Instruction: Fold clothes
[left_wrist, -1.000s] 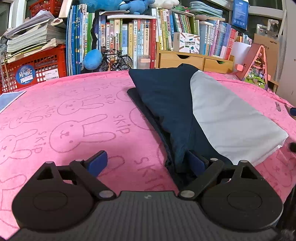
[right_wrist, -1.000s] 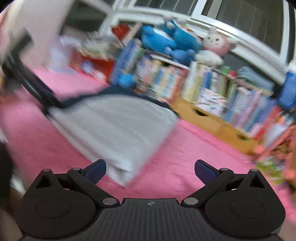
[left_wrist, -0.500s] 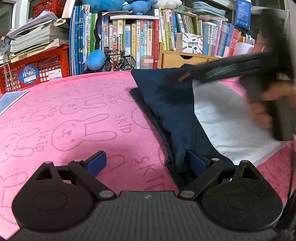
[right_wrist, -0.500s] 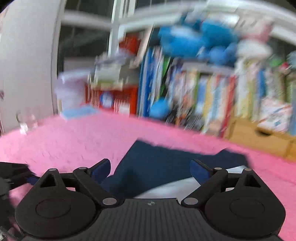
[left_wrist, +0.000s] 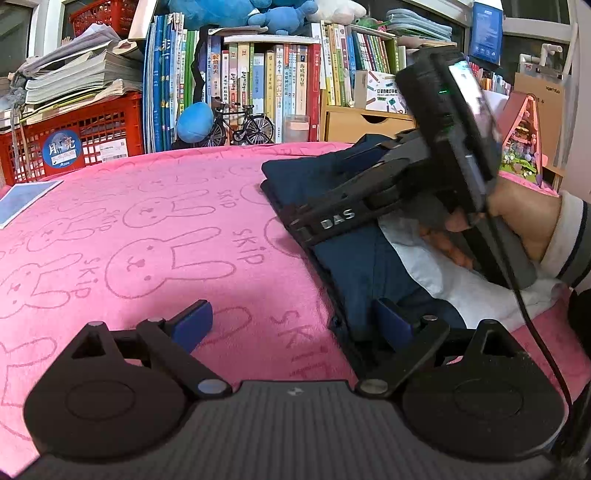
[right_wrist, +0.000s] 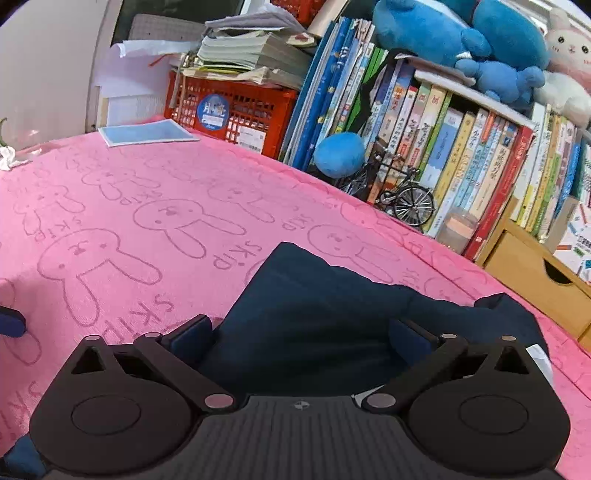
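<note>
While parked low in the left wrist view, left gripper (left_wrist: 291, 321) spread wide and gripping nothing: left pad over bare pink bunny-print cover (left_wrist: 147, 229), right pad against the near edge of the folded navy garment (left_wrist: 354, 266). Garment lying flat on the cover, right of centre in that view, with a white-grey panel (left_wrist: 443, 273) showing along its right side. Right gripper (left_wrist: 306, 206) reaching in from the upper right, held by a hand (left_wrist: 517, 218) in a light striped cuff, fingers low over the garment's far half. In the right wrist view, right gripper (right_wrist: 301, 332) fully spread, jaws just reopened after a brief dip, both pads over navy cloth, nothing pinched; contact with the fabric unclear. Behind, across the top of both views: red crate (left_wrist: 77, 140), row of books (left_wrist: 258, 77), toy bicycle (left_wrist: 243, 123), blue plush toys (right_wrist: 461, 40).
</note>
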